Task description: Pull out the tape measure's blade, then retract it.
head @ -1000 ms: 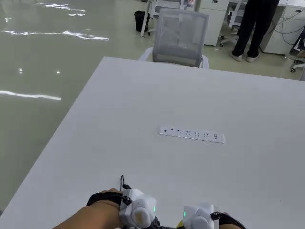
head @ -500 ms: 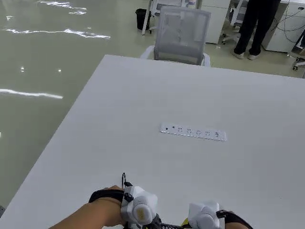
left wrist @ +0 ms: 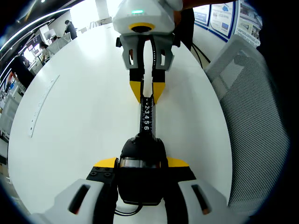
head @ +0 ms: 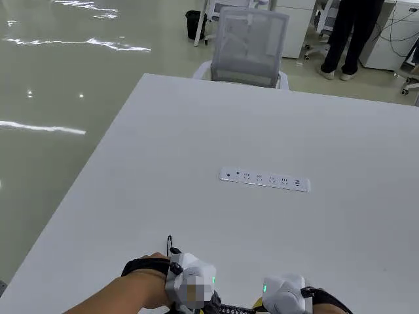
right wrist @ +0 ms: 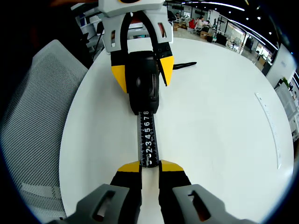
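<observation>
The black tape measure [left wrist: 142,163] sits between the yellow-tipped jaws of my left gripper [left wrist: 142,162], which is shut on its case. A short length of blade [left wrist: 146,116] with black numbers runs out to my right gripper [left wrist: 145,91], shut on the blade's end. In the right gripper view, my right gripper [right wrist: 149,166] pinches the blade [right wrist: 147,137] and faces the case [right wrist: 145,86] held in the left gripper [right wrist: 142,73]. In the head view both grippers sit at the table's near edge, left gripper [head: 190,288] and right gripper [head: 285,294], with a bit of blade [head: 236,309] between them.
The white table [head: 196,144] carries a white power strip [head: 265,179] in its middle. A grey mesh chair [head: 249,46] stands at the far edge, and a person [head: 350,33] stands beyond. A mesh chair [left wrist: 252,121] lies behind my hands. A black strap [right wrist: 184,65] trails from the case.
The two grippers have drawn slightly apart at the near edge, the right one shifting right, and a little more blade shows between them. The head camera has also shifted a little.
</observation>
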Demonstrator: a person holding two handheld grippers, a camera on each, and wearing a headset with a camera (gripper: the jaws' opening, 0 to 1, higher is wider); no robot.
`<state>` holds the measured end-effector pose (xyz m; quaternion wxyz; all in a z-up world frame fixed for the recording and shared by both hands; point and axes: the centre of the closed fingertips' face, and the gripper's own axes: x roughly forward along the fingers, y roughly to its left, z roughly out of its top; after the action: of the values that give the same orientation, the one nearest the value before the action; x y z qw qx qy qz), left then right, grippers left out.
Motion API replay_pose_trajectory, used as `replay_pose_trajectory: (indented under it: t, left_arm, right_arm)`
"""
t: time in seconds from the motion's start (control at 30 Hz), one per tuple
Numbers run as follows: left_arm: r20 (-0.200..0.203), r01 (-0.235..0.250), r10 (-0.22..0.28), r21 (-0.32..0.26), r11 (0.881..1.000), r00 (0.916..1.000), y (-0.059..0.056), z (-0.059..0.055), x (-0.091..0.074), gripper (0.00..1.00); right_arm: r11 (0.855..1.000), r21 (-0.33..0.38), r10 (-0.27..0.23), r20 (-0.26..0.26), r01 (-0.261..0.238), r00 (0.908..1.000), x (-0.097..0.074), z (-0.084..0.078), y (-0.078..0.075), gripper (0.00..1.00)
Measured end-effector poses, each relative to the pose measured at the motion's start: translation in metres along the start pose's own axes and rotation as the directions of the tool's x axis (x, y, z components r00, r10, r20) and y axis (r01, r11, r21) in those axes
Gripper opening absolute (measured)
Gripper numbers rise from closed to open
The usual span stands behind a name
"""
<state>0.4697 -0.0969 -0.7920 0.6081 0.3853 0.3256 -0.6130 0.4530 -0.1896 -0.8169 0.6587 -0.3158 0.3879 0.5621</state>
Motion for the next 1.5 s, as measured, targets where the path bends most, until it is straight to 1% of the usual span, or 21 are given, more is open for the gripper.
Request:
replay_pose_trajectory:
  t: [0.8,1.5]
  left_arm:
    - [0.004,-0.004,0.004,0.0,1.0,1.0,0.001,0.001,-0.001,0.33]
    - [0.003,-0.004,0.004,-0.002,1.0,1.0,0.0,0.001,-0.001,0.33]
  right_arm:
    - [1.0,0.012,-0.003,-0.012,0.003,0.9999,-0.007,-0.011,0.0,0.1]
    - [1.0,0.018,-0.01,-0.026,0.01,0.9996,-0.015,-0.027,-0.002,0.1]
